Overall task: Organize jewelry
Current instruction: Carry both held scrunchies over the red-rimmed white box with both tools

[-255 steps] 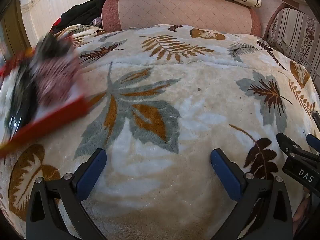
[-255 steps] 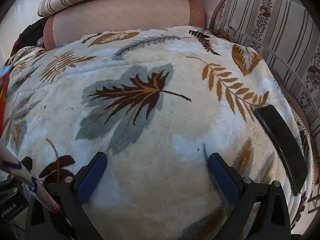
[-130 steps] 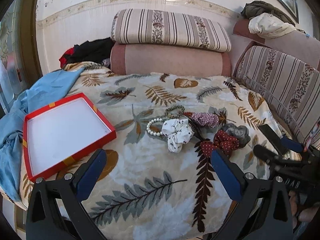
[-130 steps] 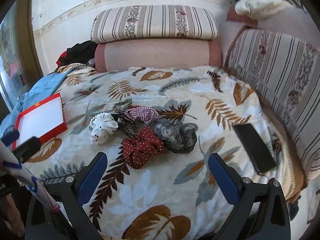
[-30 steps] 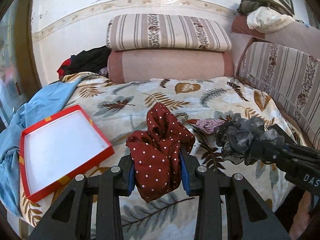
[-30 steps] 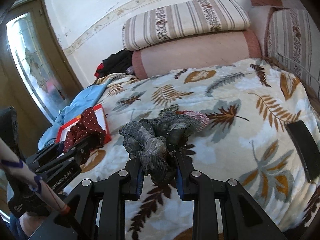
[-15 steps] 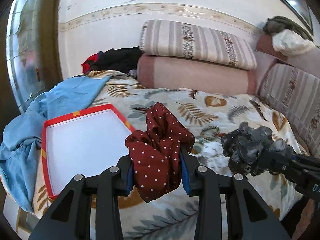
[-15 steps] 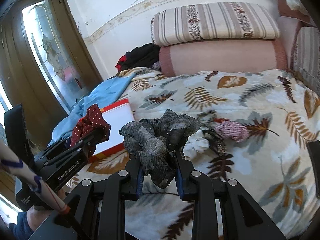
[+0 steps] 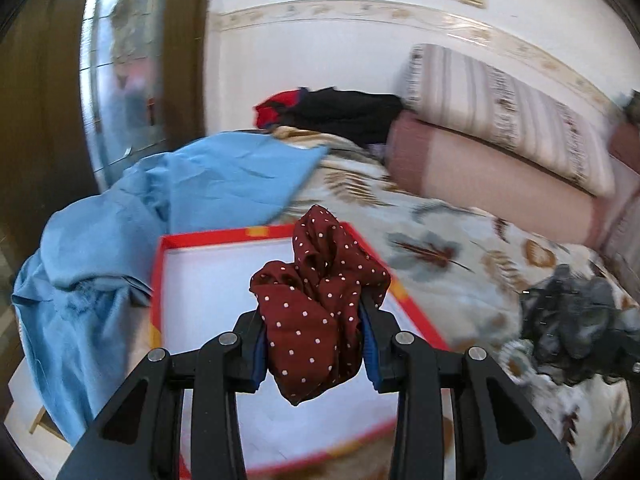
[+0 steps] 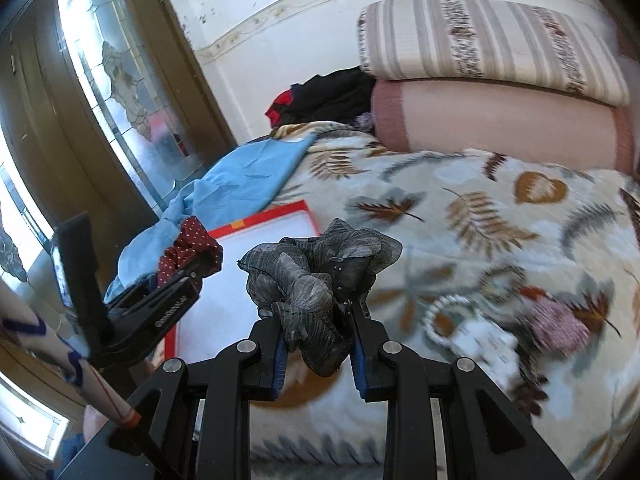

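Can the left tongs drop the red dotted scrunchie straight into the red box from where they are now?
Probably yes. The left tongs hold the red dotted scrunchie in front of the red box, whose white floor looks bare. Nothing shows between them, though the height above the box is hard to judge.

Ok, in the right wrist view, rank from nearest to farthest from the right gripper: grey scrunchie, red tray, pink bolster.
1. Grey scrunchie, clamped in the right gripper.
2. Red tray, just ahead, to the left.
3. Pink bolster, far back, to the right.
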